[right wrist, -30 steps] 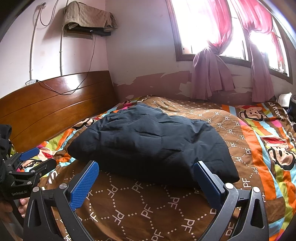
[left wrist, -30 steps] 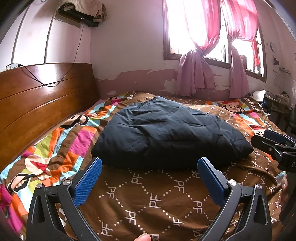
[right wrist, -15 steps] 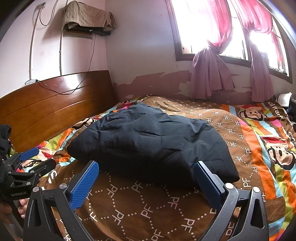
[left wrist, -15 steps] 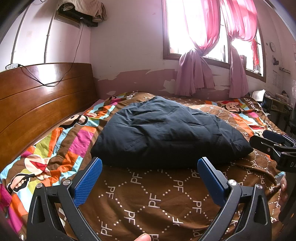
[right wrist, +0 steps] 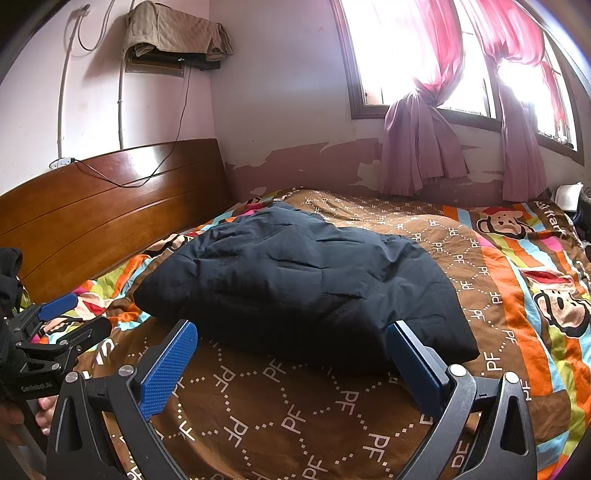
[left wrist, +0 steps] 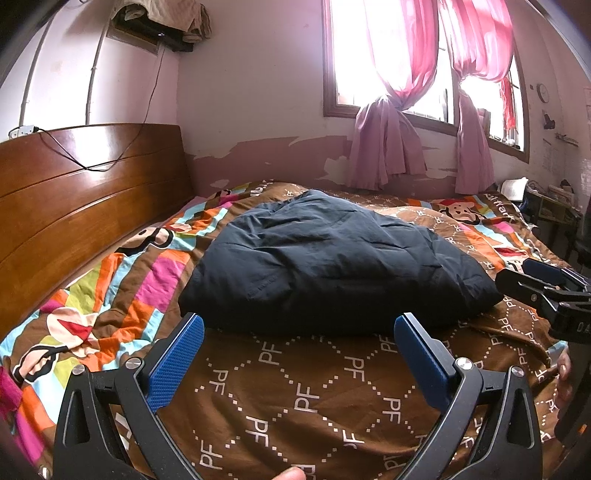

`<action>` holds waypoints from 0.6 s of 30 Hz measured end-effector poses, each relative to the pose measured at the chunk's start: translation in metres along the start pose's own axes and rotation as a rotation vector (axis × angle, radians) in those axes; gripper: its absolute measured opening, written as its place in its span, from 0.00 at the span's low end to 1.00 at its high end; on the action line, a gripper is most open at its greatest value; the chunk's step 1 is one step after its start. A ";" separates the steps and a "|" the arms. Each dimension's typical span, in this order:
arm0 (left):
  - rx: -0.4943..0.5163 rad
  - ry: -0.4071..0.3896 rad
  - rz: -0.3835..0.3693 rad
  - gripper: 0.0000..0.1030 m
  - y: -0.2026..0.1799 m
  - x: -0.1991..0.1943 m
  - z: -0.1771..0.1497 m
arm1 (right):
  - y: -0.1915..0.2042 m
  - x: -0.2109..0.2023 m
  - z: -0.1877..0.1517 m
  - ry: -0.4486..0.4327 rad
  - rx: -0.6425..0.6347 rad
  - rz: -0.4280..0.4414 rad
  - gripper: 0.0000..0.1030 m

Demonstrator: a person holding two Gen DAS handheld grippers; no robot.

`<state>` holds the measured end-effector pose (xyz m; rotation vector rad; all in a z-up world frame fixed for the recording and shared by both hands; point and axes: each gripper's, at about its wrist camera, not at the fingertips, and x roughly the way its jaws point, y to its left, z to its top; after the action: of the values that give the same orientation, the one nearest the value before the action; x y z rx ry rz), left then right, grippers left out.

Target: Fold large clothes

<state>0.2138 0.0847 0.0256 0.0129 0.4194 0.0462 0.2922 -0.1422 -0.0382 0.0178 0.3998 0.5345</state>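
Pink curtains [left wrist: 388,92] hang knotted at a bright window over a bed with a wooden headboard [left wrist: 74,192] and a brown and striped cartoon-print bedspread [left wrist: 295,398]. From the left wrist, a dark puffy jacket [left wrist: 332,269] lies bundled in the middle of the bed, its near edge just beyond the left gripper [left wrist: 299,336], whose blue-padded fingers stand wide apart with nothing between them, above the brown part of the bedspread. At the right edge of this view the right gripper [left wrist: 532,280] shows from the side, near the jacket's right corner, with a hand [left wrist: 563,380] below it on the fabric. From the right wrist, the jacket [right wrist: 303,280] fills the middle of the bed, and the right gripper [right wrist: 291,339] sits spread wide and empty, its fingertips at the jacket's near edge; I cannot tell whether they touch it. The left gripper [right wrist: 70,314] appears at the left edge, fingers parted. A quilted cloth [right wrist: 173,33] drapes over a wall shelf above the headboard.
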 end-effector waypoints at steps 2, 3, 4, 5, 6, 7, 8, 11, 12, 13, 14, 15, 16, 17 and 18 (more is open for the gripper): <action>-0.006 0.006 0.000 0.98 0.002 0.001 0.000 | 0.000 0.000 0.000 -0.001 -0.002 0.000 1.00; -0.008 0.008 -0.004 0.98 0.002 0.001 0.000 | 0.000 0.000 0.000 -0.001 -0.001 -0.001 1.00; -0.008 0.009 -0.002 0.98 0.003 0.001 0.000 | 0.000 0.000 0.000 0.000 0.000 -0.001 1.00; -0.006 0.008 0.005 0.98 0.003 0.001 0.000 | 0.000 0.000 0.000 0.001 0.000 -0.001 1.00; -0.002 0.006 0.010 0.98 0.003 0.001 0.000 | 0.000 0.000 0.000 0.000 -0.001 -0.003 1.00; 0.001 0.004 0.013 0.98 0.003 0.000 0.000 | 0.000 0.000 0.000 -0.001 -0.001 -0.003 1.00; 0.003 0.003 0.016 0.98 0.003 0.000 0.000 | 0.000 0.001 -0.001 0.000 0.000 -0.004 1.00; 0.003 0.004 0.016 0.98 0.004 0.000 0.000 | 0.000 0.001 -0.002 0.002 0.001 -0.004 1.00; 0.002 0.005 0.017 0.98 0.004 0.000 0.000 | 0.001 0.002 -0.003 0.004 0.001 -0.005 1.00; 0.001 0.006 0.017 0.98 0.005 0.000 0.000 | 0.001 0.002 -0.003 0.005 0.001 -0.005 1.00; 0.000 0.006 0.018 0.98 0.005 0.000 -0.001 | 0.001 0.001 -0.004 0.005 0.001 -0.005 1.00; 0.000 0.008 0.018 0.98 0.006 0.000 -0.001 | 0.001 0.002 -0.004 0.005 0.000 -0.005 1.00; 0.001 0.008 0.019 0.98 0.006 0.001 -0.001 | 0.002 0.002 -0.005 0.006 0.000 -0.006 1.00; 0.002 0.007 0.019 0.98 0.006 0.000 0.000 | 0.002 0.002 -0.004 0.006 0.001 -0.006 1.00; 0.001 0.007 0.019 0.98 0.006 0.001 0.000 | 0.002 0.002 -0.005 0.007 0.000 -0.005 1.00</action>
<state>0.2140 0.0904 0.0254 0.0180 0.4263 0.0644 0.2908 -0.1398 -0.0434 0.0152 0.4071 0.5293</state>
